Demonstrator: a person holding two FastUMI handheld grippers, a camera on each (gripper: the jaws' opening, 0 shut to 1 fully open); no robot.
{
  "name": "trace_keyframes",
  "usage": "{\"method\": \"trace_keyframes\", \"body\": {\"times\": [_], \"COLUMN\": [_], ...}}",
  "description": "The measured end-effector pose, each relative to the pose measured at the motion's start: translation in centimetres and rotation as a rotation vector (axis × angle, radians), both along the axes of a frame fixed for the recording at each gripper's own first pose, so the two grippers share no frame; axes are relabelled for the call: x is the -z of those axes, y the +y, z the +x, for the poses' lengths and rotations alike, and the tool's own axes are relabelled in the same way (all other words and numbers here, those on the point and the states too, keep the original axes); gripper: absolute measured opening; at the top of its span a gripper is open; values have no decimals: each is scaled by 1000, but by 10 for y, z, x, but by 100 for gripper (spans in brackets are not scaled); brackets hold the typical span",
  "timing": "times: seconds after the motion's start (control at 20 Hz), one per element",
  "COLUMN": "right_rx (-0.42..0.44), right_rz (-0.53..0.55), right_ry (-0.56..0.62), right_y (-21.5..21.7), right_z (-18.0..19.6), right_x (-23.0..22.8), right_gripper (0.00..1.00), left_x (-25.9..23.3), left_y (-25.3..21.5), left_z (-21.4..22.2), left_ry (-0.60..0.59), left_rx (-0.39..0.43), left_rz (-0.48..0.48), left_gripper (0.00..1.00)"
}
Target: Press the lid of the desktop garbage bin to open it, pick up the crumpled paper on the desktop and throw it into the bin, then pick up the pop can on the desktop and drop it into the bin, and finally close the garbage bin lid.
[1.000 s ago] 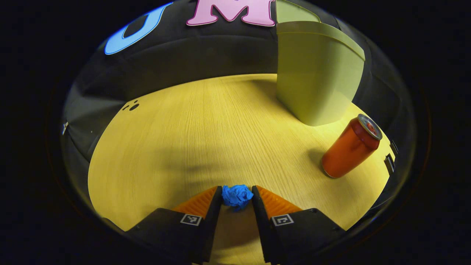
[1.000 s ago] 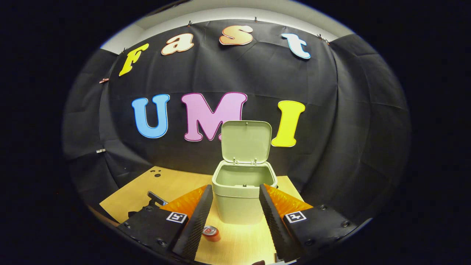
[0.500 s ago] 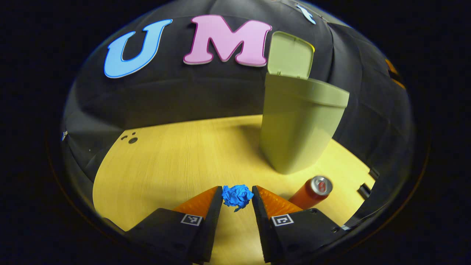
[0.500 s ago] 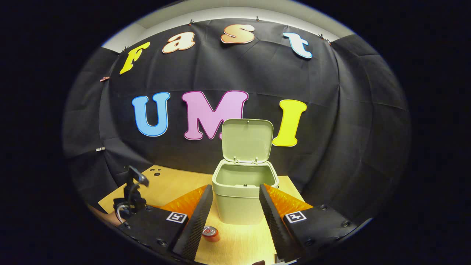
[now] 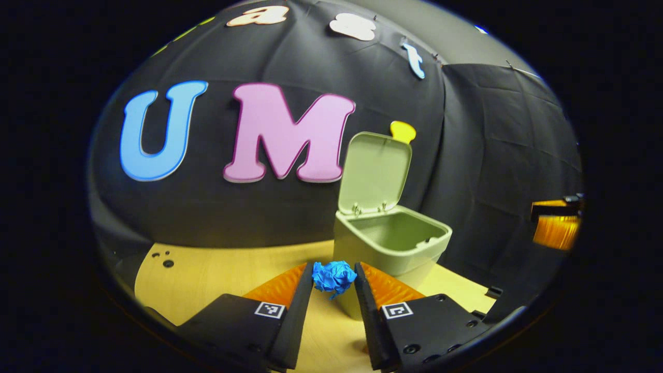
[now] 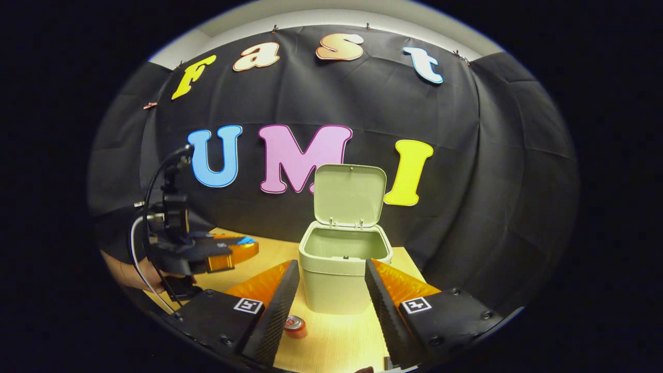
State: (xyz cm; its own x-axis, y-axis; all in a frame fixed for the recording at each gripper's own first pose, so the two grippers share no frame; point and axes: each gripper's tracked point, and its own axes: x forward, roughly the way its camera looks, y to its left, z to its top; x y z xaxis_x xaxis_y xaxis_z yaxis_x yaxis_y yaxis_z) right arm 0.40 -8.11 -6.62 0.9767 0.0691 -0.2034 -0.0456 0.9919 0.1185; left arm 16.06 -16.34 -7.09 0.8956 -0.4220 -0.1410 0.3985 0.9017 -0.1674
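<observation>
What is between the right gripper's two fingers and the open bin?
In the right gripper view, the can stands on the table between the right gripper and the bin.

- The left gripper (image 5: 334,290) has two black, wedge-shaped finger housings, each with a small square black-and-white marker and round screw heads.
- The right gripper (image 6: 331,300) has the same build, with ridged inner pads.
- In the right gripper view, black and white cables loop off the left gripper's black body.
</observation>
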Motion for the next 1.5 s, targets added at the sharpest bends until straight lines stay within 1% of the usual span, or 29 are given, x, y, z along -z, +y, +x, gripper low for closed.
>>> {"method": "trace_keyframes", "body": {"times": [0.1,0.25,0.3,0.35,0.4,0.6,0.75,1.1,1.25,1.35,1.45,1.5], "right_rx": [0,0,2,3,6,24,38,59,50,42,44,45], "right_rz": [8,17,16,16,16,14,-2,-6,-2,0,-3,3], "right_ry": [2,2,2,3,1,-2,-2,6,3,3,9,14], "right_y": [1,2,1,0,-1,-6,-12,-15,-11,-8,-10,-10], "right_z": [-3,-7,-7,-8,-9,-11,-13,-18,-20,-21,-22,-22], "right_x": [1,1,1,1,1,-1,2,3,1,2,4,5], "right_gripper": [83,86,86,87,87,88,88,89,89,90,92,92], "left_x": [-24,-47,-52,-56,-60,-55,-42,-3,11,15,14,13], "left_y": [-15,-32,-38,-44,-51,-80,-101,-123,-126,-128,-128,-129], "left_z": [9,22,27,31,35,49,60,75,75,72,69,68], "left_ry": [-43,-76,-82,-88,-94,-94,-71,-6,13,18,14,14], "left_rx": [32,70,81,94,106,159,191,208,208,215,222,222], "left_rz": [-24,-46,-46,-42,-33,7,28,100,117,118,112,108], "left_gripper": [54,53,53,51,53,53,54,54,58,59,67,75]}}
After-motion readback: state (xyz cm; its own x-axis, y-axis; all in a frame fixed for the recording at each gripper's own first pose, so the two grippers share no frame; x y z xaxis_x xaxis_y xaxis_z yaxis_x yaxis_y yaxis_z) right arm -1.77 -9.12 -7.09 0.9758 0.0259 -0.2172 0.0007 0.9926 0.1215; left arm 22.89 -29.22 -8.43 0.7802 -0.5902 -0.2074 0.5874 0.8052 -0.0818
